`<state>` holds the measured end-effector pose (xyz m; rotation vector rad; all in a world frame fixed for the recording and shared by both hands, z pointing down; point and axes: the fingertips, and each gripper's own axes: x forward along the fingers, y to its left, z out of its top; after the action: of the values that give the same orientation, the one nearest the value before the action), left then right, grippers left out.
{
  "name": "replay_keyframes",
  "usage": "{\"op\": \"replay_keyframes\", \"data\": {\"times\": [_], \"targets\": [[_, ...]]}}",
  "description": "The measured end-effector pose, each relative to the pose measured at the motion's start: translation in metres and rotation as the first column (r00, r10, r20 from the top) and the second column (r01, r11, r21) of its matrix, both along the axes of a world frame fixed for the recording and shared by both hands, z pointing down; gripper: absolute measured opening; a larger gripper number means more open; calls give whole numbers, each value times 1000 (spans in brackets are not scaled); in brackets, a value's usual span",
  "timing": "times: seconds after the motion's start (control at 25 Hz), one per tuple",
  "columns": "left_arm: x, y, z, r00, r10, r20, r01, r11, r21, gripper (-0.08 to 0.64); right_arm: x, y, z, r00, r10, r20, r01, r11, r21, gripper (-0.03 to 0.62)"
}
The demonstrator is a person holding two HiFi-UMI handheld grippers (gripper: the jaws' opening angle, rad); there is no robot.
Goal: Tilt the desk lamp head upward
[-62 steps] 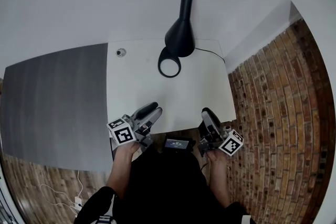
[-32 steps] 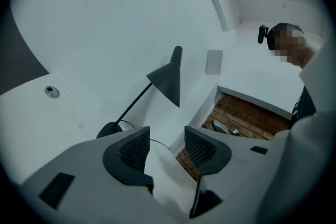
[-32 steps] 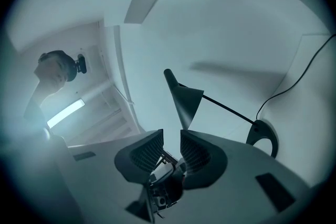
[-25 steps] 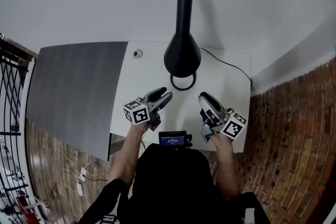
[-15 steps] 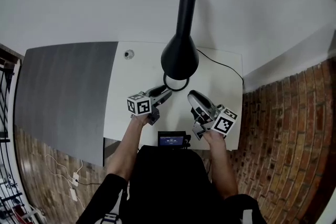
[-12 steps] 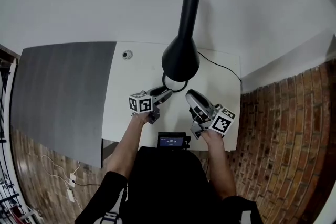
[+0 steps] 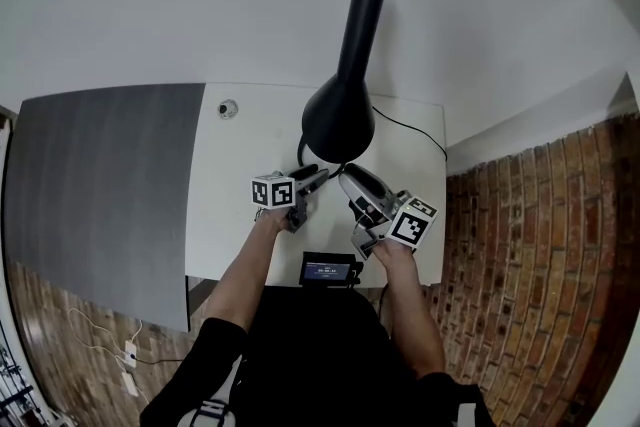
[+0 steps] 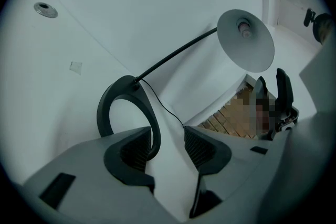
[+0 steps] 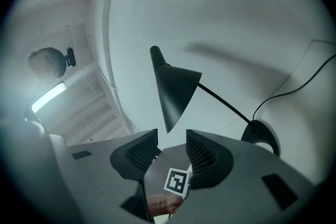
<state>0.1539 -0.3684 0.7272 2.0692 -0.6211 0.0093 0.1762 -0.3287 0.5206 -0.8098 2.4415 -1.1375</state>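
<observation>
A black desk lamp stands at the back of the white table. Its cone head hangs over the ring base. My left gripper is open at the base. In the left gripper view the ring base has its near rim between the jaws of the left gripper, close to one pad and not pressed. The lamp head shows its bulb from below. My right gripper sits just under the head. In the right gripper view the lamp head has its lower rim just above the opening jaws of the right gripper, and nothing is gripped.
The lamp's cord runs right across the table to the wall. A round grommet sits at the table's back left. A grey desk section adjoins on the left. A small screen device is at the front edge. Brick surface lies to the right.
Both grippers have moved forward from the table's front edge to the lamp. The left is now at the ring base, the right under the lamp head.
</observation>
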Motion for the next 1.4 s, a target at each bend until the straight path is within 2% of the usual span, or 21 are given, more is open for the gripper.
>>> {"op": "replay_keyframes", "data": {"times": [0.16, 0.28, 0.4, 0.44, 0.52, 0.6, 0.76, 0.92, 1.12, 1.4], "targets": [[0, -4, 5, 999, -13, 40, 14, 999, -39, 207, -3, -3, 1, 1000, -1, -2, 1, 1000, -10, 152], [4, 1, 5, 998, 31, 62, -28, 998, -57, 207, -5, -5, -1, 1000, 2, 6, -2, 1000, -10, 152], [1, 3, 17, 993, 41, 110, -25, 989, -143, 203, -5, -8, -3, 1000, 6, 20, -5, 1000, -8, 152], [-2, 3, 21, 993, 32, 117, -10, 982, -187, 190, -5, -9, -4, 1000, 7, 25, -7, 1000, -7, 152], [-9, 0, 29, 992, 12, 124, 22, 964, -264, 113, -6, -11, -7, 999, 7, 35, -7, 1000, 0, 152], [-14, -2, 35, 993, -1, 116, 37, 951, -306, 68, -7, -13, -12, 999, 5, 43, -6, 1000, 11, 152], [-14, -2, 35, 996, 1, 87, 27, 946, -323, 60, -7, -15, -15, 999, 2, 46, -3, 1000, 18, 152], [-16, -1, 36, 995, -3, 99, 36, 942, -334, 57, -8, -16, -16, 998, -4, 65, 3, 1000, 13, 152], [-19, -1, 41, 997, -19, 79, 48, 925, -377, 14, -10, -19, -19, 995, -11, 100, 11, 1000, 2, 152], [-19, -3, 42, 996, -28, 86, 58, 924, -377, 12, -10, -22, -20, 989, -8, 150, 12, 1000, -27, 149]]}}
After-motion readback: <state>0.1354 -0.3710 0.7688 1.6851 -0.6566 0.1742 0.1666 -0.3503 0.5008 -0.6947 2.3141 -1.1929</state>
